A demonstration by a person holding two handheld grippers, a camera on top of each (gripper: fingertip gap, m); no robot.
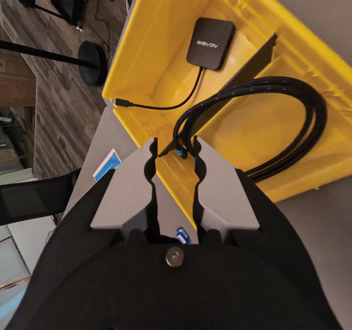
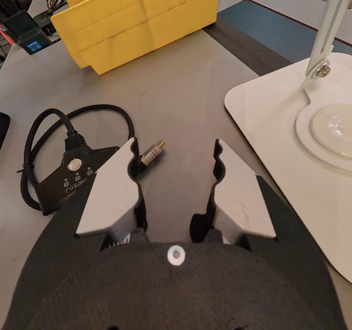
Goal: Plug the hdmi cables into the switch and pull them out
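In the left wrist view a coil of black braided HDMI cables (image 1: pixel 297 114) lies in the near compartment of a yellow bin (image 1: pixel 144 40). Its blue plug ends (image 1: pixel 181 153) sit by the bin's near wall. My left gripper (image 1: pixel 175 141) is open and hovers over that wall, with the plug ends between its fingertips, close to the right finger (image 1: pixel 213 170). In the right wrist view the black HDMI switch (image 2: pixel 72 177) lies on the grey table, partly hidden by my left finger (image 2: pixel 114 183). Its braided pigtail loops round to a silver plug (image 2: pixel 152 154). My right gripper (image 2: pixel 176 142) is open and empty above the table.
A black divider (image 1: pixel 238 84) splits the bin. The far compartment holds a flat black hub (image 1: pixel 209 44) with a thin cable. A white stand base (image 2: pixel 276 130) fills the table's right side. A black device with a small screen (image 2: pixel 28 33) stands back left. A blue-and-white card (image 1: pixel 108 164) lies near the bin. One gripper's finger ends stand about 35 centimeters off the other's. To the black HDMI switch (image 2: pixel 72 177): right tips about 8 centimeters, left tips about 35 centimeters.
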